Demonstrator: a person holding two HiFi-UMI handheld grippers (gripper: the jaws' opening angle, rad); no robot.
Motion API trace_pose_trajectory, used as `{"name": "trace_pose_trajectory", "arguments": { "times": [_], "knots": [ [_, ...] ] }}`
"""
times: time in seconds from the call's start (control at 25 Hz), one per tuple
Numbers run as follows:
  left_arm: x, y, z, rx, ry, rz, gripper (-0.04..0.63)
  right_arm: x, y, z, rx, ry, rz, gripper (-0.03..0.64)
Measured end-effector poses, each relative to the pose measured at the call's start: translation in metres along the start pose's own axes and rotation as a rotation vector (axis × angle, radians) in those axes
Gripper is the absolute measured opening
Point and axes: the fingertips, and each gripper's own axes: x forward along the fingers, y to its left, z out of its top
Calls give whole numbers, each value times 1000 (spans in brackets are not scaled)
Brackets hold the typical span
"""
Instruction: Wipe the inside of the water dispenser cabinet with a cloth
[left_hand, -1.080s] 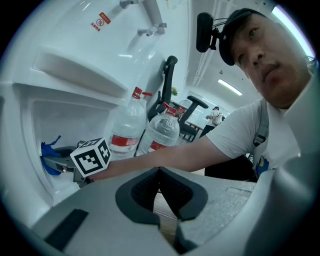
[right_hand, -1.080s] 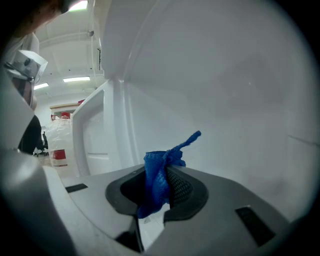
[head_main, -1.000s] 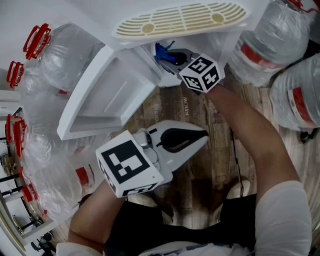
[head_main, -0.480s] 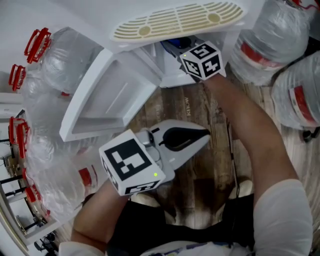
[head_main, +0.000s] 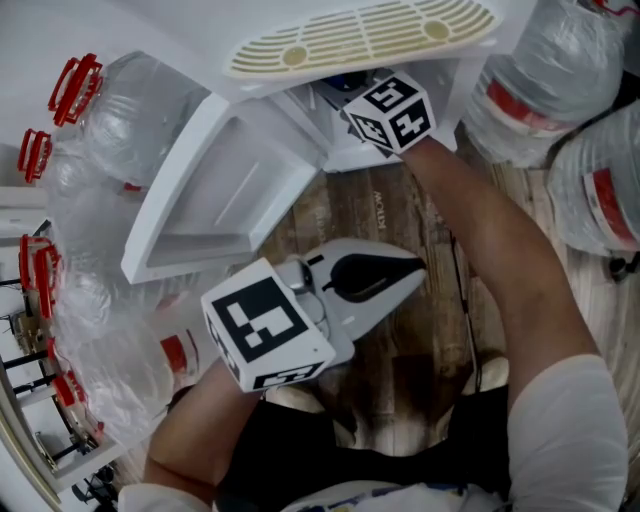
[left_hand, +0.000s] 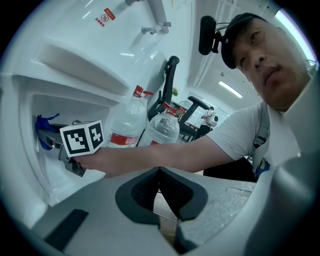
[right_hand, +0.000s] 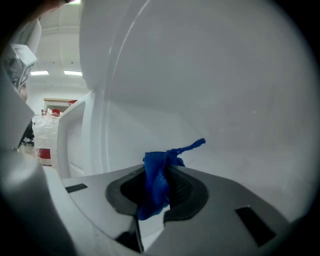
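The white water dispenser cabinet stands with its door swung open to the left. My right gripper reaches inside it, shut on a bunched blue cloth held close to the white inner wall. In the head view only its marker cube shows at the cabinet mouth, and the jaws are hidden. The left gripper view shows the cloth just inside the opening. My left gripper hangs over the wooden floor in front of the cabinet, shut with nothing in it.
Large water bottles with red caps crowd the left side, and more stand at the right. The beige drip grille juts out above the cabinet opening. Wooden floor lies below the grippers.
My right gripper has pushed up and deeper into the cabinet, so the cloth and jaws have dropped out of the head view. The left gripper has barely moved.
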Motion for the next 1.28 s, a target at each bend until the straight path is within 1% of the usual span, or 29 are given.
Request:
{"name": "trace_pose_trajectory", "arguments": {
  "times": [0.4,0.6,0.68,0.8,0.92,1.04,1.12,1.28],
  "knots": [
    [4,-2,-2,-4,9,2,-3,-35,47,-5,-26,3,109,71],
    [8,-5,-4,-1,18,-5,-4,-48,61,-1,-60,0,159,71],
    [8,-5,-4,-4,19,-5,-3,-51,52,7,-47,-26,131,71],
    [8,-5,-3,-1,18,-7,-3,-50,23,19,-38,-52,38,71],
    [7,-6,-4,1,19,-7,-3,-40,-1,31,-35,-77,-33,70],
    [7,-6,-2,1,16,-5,-3,-26,-17,40,-10,-104,-92,69],
    [7,-7,-2,5,16,-6,-3,-15,-18,43,2,-114,-102,69],
    [5,-10,-3,6,14,-8,-3,-1,-4,50,-2,-129,-77,71]
  ]
}}
